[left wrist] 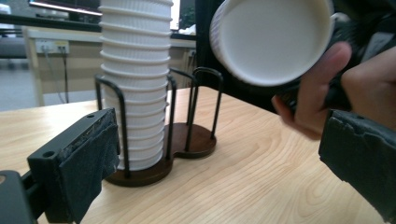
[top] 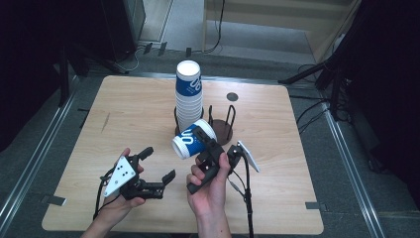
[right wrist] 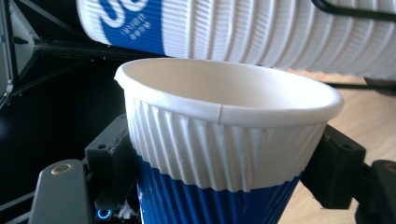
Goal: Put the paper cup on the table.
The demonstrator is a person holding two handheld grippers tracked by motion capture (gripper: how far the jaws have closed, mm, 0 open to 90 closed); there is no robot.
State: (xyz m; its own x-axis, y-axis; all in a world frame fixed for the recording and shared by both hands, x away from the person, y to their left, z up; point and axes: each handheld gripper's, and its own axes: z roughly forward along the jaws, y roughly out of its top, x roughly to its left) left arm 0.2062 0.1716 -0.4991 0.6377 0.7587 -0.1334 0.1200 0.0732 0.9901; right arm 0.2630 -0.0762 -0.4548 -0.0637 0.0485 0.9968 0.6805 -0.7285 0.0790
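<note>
A tall stack of blue-and-white ribbed paper cups [top: 188, 94] stands in a dark wire cup holder [top: 221, 133] at the table's middle. My right gripper [top: 203, 140] is shut on a single paper cup [top: 190, 143], held tilted on its side just in front of the stack, its mouth facing the near left. In the right gripper view the jaws clamp the paper cup [right wrist: 224, 135] at its blue body, with the stack [right wrist: 261, 32] right behind. My left gripper [top: 159, 163] is open and holds nothing, at the near left. Its view shows the stack [left wrist: 135, 84], the holder [left wrist: 187, 144] and the held cup [left wrist: 271, 39].
The holder's second wire slot [top: 229, 119], right of the stack, holds nothing. A small dark round disc [top: 232, 96] lies on the wooden table [top: 124, 114] behind the holder. A cable [top: 246, 198] trails from the right gripper toward the near edge.
</note>
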